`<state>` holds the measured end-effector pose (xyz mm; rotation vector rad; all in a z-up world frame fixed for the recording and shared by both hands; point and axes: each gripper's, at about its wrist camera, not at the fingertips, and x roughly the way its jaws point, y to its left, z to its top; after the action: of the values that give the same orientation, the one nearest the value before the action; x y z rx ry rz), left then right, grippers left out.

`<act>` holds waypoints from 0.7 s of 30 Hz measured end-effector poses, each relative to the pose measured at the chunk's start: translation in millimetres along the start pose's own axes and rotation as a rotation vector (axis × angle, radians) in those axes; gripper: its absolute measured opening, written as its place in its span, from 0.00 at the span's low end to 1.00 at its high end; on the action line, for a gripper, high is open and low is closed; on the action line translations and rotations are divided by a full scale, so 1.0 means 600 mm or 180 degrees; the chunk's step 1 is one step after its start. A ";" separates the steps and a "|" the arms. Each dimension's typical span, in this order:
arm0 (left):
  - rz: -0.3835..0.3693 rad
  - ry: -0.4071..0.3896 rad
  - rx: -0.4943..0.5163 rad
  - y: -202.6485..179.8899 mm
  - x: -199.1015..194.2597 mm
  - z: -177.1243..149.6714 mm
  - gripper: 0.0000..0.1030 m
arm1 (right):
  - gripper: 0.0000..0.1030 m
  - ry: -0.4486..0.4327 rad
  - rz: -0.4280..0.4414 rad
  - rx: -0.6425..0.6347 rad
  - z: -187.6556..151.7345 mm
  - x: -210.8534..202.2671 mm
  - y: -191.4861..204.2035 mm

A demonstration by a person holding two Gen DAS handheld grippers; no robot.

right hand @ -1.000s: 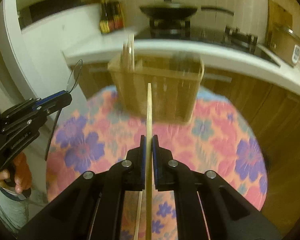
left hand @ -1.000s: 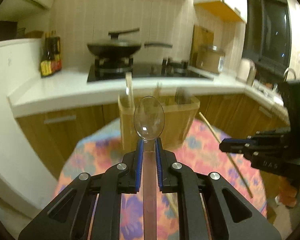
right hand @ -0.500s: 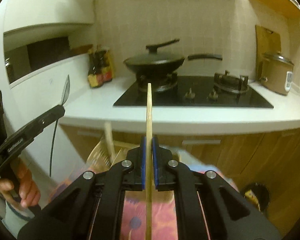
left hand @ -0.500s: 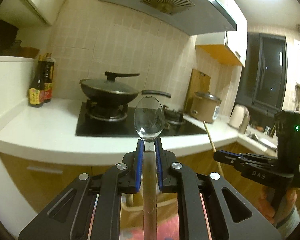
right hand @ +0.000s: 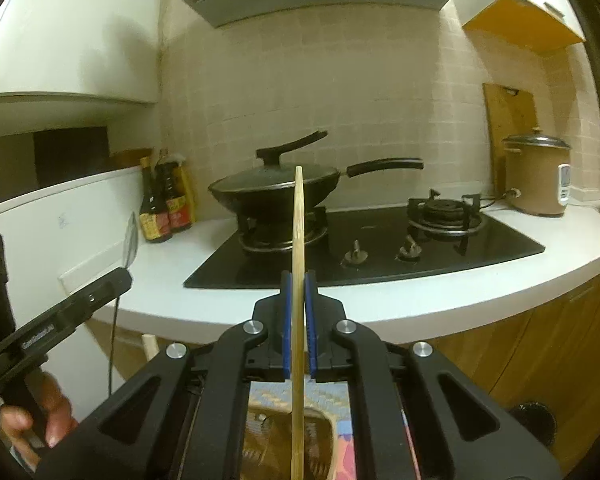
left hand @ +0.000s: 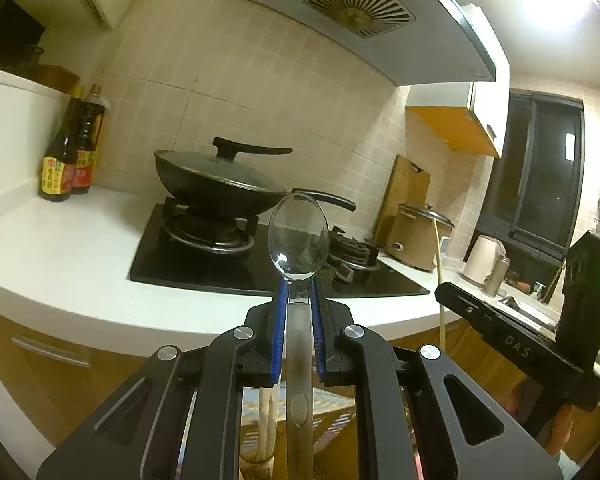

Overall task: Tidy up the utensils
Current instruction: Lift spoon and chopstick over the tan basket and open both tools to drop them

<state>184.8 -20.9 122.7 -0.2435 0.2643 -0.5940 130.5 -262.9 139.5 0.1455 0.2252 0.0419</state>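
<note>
Holder [right hand: 288, 420] now below both views

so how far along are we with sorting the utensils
Partly done: pale utensil handles already stand in the woven holder glimpsed below the fingers. In hand: the left gripper is shut on a clear spoon, bowl up, and the right gripper is shut on a wooden chopstick, upright. Left: both still need to go into the holder. Anything remaining on the table is out of view.

Dim warm light, ceiling glare, fisheye edges.
</note>
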 end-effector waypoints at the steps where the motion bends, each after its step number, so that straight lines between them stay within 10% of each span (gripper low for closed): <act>1: 0.0000 -0.0013 0.0009 0.001 0.002 -0.003 0.10 | 0.04 -0.0026 -0.0016 0.0004 -0.003 0.002 -0.001; 11: 0.0163 -0.0117 0.0033 0.024 0.009 -0.053 0.12 | 0.12 0.0005 -0.0022 -0.0020 -0.048 0.013 0.001; 14: 0.0145 -0.0046 -0.0020 0.034 -0.003 -0.059 0.25 | 0.40 0.0033 -0.0079 0.0010 -0.058 -0.005 -0.005; 21: 0.0227 0.0058 0.0013 0.034 -0.067 -0.064 0.47 | 0.42 0.0107 -0.0116 0.0101 -0.066 -0.080 -0.012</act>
<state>151.3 12.8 87.8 -0.2238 0.2883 -0.5263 75.0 -267.3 110.5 0.1723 0.2620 0.0046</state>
